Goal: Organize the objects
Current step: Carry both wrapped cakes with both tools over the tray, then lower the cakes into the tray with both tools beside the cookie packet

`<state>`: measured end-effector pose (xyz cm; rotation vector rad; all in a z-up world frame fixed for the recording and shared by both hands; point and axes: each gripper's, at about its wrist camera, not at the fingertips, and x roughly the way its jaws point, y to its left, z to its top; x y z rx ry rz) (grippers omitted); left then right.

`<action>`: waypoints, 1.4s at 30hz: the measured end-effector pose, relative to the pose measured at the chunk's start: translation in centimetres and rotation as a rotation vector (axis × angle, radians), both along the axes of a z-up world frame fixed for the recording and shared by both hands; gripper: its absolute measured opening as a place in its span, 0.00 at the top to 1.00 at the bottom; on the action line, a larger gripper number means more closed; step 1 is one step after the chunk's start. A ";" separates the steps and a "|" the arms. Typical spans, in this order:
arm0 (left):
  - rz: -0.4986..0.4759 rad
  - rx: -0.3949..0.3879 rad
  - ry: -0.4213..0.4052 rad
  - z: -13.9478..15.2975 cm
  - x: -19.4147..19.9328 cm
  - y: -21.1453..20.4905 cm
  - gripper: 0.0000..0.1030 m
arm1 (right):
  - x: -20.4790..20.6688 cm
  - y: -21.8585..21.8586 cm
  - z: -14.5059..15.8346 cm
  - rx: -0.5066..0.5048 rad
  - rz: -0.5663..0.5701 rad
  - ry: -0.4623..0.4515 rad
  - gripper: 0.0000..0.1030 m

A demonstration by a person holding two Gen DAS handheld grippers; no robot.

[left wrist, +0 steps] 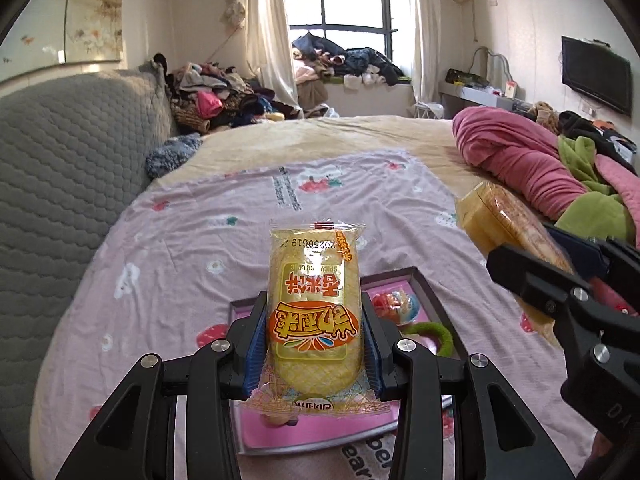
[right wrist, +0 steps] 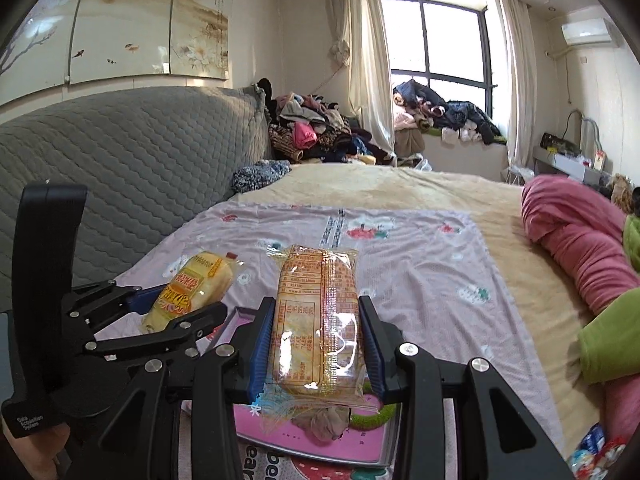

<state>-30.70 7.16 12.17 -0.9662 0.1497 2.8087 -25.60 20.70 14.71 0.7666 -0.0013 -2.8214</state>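
Above the near end of the bed [left wrist: 160, 248], over a pink-lined tray [left wrist: 420, 280], each gripper carries a snack. The left gripper [left wrist: 314, 344] is clenched on a yellow rice-cracker packet [left wrist: 314, 300]; the right gripper [right wrist: 316, 348] grips an orange-brown biscuit packet [right wrist: 316, 320] just to its right. Both look light, crackly and brittle inside, with slick film likely to slide. The pads sit across the packets' lower bodies, a sensible hold; squeezing harder would probably crush the contents.
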 end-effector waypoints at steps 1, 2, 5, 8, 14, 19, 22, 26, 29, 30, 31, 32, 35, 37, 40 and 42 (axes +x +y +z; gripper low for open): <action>-0.001 0.006 -0.002 -0.8 -0.4 0.0 0.59 | -0.3 0.1 -0.8 -0.004 0.000 -0.009 0.61; -0.002 0.003 -0.016 -1.7 -0.9 0.0 0.59 | -0.5 0.1 -1.3 -0.007 -0.001 -0.015 0.61; -0.004 0.009 -0.039 -4.1 -1.7 0.1 0.59 | -1.2 0.3 -3.0 -0.023 -0.004 -0.029 0.61; -0.003 -0.004 -0.049 -6.3 -2.3 0.2 0.59 | -2.0 0.4 -4.5 -0.038 -0.004 -0.037 0.61; 0.018 0.003 -0.074 -9.9 -3.9 -0.7 0.59 | -3.3 -0.1 -7.5 -0.035 0.014 -0.065 0.61; 0.020 0.011 -0.105 -12.3 -4.9 -1.1 0.59 | -4.2 -0.4 -9.9 -0.007 0.014 -0.105 0.61; 0.012 0.013 -0.124 -13.3 -5.2 -1.2 0.59 | -4.5 -0.6 -10.5 0.002 0.020 -0.117 0.61; 0.005 0.022 -0.141 -13.9 -5.4 -1.2 0.59 | -4.9 -0.9 -11.1 0.014 0.022 -0.128 0.61; 0.012 0.018 -0.149 -14.3 -5.5 -1.5 0.59 | -4.9 -0.9 -11.3 0.021 0.024 -0.135 0.61; 0.013 0.020 -0.157 -14.4 -5.6 -1.6 0.59 | -4.9 -1.0 -11.4 0.024 0.025 -0.134 0.61; 0.013 0.028 -0.161 -14.6 -5.7 -1.8 0.59 | -5.0 -1.1 -11.4 0.027 0.027 -0.137 0.61; 0.014 0.030 -0.165 -14.6 -5.7 -1.8 0.59 | -5.0 -1.2 -11.5 0.030 0.030 -0.140 0.61; 0.010 0.045 -0.182 -14.9 -5.9 -2.1 0.59 | -5.3 -1.7 -12.0 0.042 0.037 -0.153 0.61; 0.004 0.045 -0.185 -15.0 -5.9 -2.2 0.59 | -5.5 -2.1 -12.4 0.051 0.045 -0.164 0.61; 0.003 0.047 -0.197 -15.4 -6.1 -2.2 0.59 | -5.6 -2.6 -12.8 0.061 0.057 -0.174 0.61; 0.007 0.044 -0.203 -15.6 -6.3 -2.2 0.59 | -5.8 -3.0 -13.1 0.066 0.064 -0.181 0.61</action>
